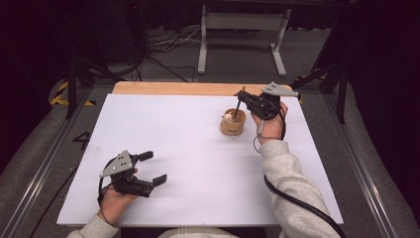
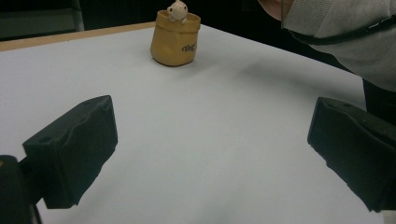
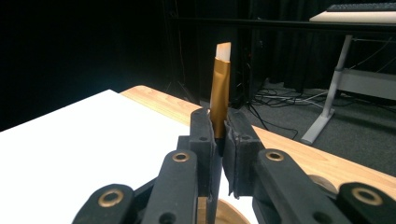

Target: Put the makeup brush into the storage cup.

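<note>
pen holders: 1 [image 1: 232,124] | pens: 1 [image 3: 220,88], in right gripper [image 1: 241,95] | figurines: 1 [image 2: 178,10]

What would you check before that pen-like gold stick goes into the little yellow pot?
1. Right gripper clamped on the gold stick: ok, the jaws pinch it on both sides.
2. Stick upright in the grip: ok in the right gripper view.
3. Stick over the yellow pot: ok, its lower end seems to reach into the pot's mouth in the high view.
4. Room inside the pot: cannot tell; a small pale figure already sits at its rim.
5. Left gripper out of the way: ok, open and far from the pot on the white sheet.
</note>
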### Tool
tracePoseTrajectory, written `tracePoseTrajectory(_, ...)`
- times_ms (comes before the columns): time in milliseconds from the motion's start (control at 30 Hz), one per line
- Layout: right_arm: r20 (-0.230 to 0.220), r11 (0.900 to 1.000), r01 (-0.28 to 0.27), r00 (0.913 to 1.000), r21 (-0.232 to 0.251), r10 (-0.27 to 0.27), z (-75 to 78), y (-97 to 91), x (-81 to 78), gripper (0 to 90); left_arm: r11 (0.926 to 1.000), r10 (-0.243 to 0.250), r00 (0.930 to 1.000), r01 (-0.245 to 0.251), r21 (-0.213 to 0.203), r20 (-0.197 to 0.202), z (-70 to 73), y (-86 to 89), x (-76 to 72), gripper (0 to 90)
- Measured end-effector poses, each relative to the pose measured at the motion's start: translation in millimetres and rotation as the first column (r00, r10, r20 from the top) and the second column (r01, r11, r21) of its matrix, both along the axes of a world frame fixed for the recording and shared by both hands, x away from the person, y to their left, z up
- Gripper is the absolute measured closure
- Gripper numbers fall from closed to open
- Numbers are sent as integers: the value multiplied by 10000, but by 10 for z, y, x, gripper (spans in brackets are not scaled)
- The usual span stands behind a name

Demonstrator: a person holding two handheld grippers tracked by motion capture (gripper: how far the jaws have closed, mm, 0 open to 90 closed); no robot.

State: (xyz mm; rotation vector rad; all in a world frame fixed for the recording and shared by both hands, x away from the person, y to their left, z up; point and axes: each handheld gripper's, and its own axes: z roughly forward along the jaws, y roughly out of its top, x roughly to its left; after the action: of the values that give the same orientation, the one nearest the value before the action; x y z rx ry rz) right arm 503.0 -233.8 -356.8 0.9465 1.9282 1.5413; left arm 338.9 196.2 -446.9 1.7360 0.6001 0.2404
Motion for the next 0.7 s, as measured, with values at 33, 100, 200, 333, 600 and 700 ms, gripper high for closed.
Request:
tracePoseTrajectory(33, -17, 10000, -5, 10000, -2, 5, -10, -3, 4, 826, 10000, -3, 10000, 3, 29, -23, -2, -1, 3, 26)
tracePoseTrajectory(100, -60, 10000, 9, 10000, 30, -9, -30, -4, 13, 825, 9999, 7, 10000, -7, 157, 11, -4, -5, 6, 26)
tracePoseTrajectory(200, -207, 10000, 56, 9998, -31, -57, -65, 3, 17, 826, 9999, -43, 10000, 42, 139, 34, -3, -16, 4, 25)
tracePoseTrajectory(333, -283, 10000, 18, 9996, -77, -20, -101, 15, 21, 825, 9999, -42, 10000, 42, 133, 11, -5, -18, 3, 26)
tracePoseTrajectory(600, -489, 10000, -38, 9988, 5, 38, -152, 4, 33, 742, 9999, 87, 10000, -87, 67, -34, -2, -14, 2, 26)
tracePoseTrajectory(700, -383, 9997, 18, 9993, 263, -7, -151, -24, 39, 517, 10000, 97, 9999, -97, 13, -47, -2, -12, 1, 25)
